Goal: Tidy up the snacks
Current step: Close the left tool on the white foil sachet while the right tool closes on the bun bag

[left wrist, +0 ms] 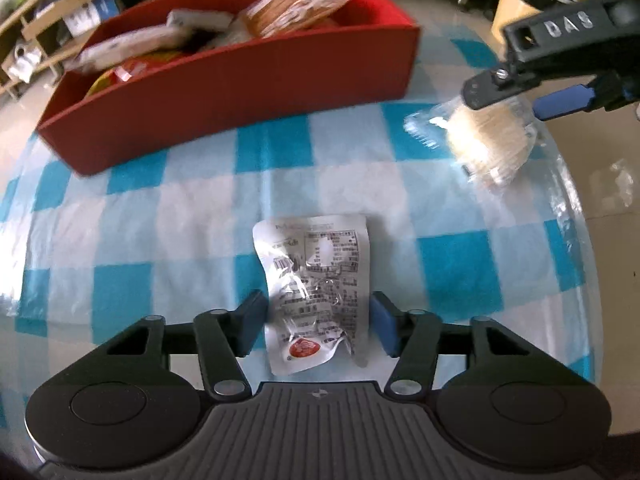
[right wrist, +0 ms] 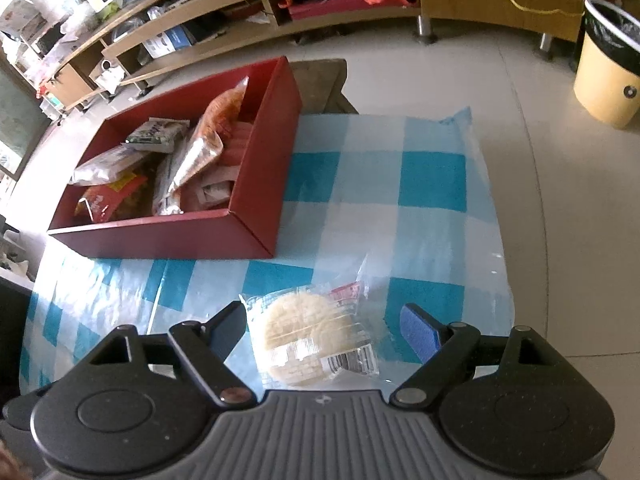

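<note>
The snack packet [left wrist: 316, 292] lies on the checked cloth [left wrist: 168, 208] between our left gripper [left wrist: 318, 320] pads, which pinch its sides; its print is blurred. Our right gripper [right wrist: 324, 330] stands apart around the rice cracker pack [right wrist: 312, 340], whose near edge the gripper body hides.

From where I'm driving this, the room has a pale glossy tile floor [right wrist: 420, 80] catching plenty of daylight. Low wooden shelving [right wrist: 168, 20] stuffed with boxes and bags runs along the far side, and a yellow bin [right wrist: 604, 80] with a black liner stands at right.
</note>
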Tool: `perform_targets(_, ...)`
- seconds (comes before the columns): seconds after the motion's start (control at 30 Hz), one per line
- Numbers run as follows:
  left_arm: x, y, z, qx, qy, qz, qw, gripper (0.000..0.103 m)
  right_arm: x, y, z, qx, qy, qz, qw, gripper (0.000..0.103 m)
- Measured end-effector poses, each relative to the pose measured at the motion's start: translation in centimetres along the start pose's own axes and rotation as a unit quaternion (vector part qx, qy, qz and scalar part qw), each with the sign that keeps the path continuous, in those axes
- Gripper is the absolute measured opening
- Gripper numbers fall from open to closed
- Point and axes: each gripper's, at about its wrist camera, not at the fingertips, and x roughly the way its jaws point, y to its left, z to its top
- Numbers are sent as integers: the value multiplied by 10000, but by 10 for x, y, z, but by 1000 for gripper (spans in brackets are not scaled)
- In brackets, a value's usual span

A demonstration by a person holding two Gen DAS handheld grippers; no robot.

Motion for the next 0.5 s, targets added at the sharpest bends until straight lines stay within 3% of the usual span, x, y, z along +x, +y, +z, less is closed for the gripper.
perform_targets(0.27,1,27,-3,-125,-7,-95,9999,66,23,13,-1,-186,231,-240,9993,94)
perform_targets(0.33,1,31,-2,-137,-2,-223,9997,79,28,17,-2,-387,320,-321,9982,98)
perform_targets(0.5,6,27,1,-66,-33,-414,9991,94,49,28,-9,-834,463,-676,9931,103)
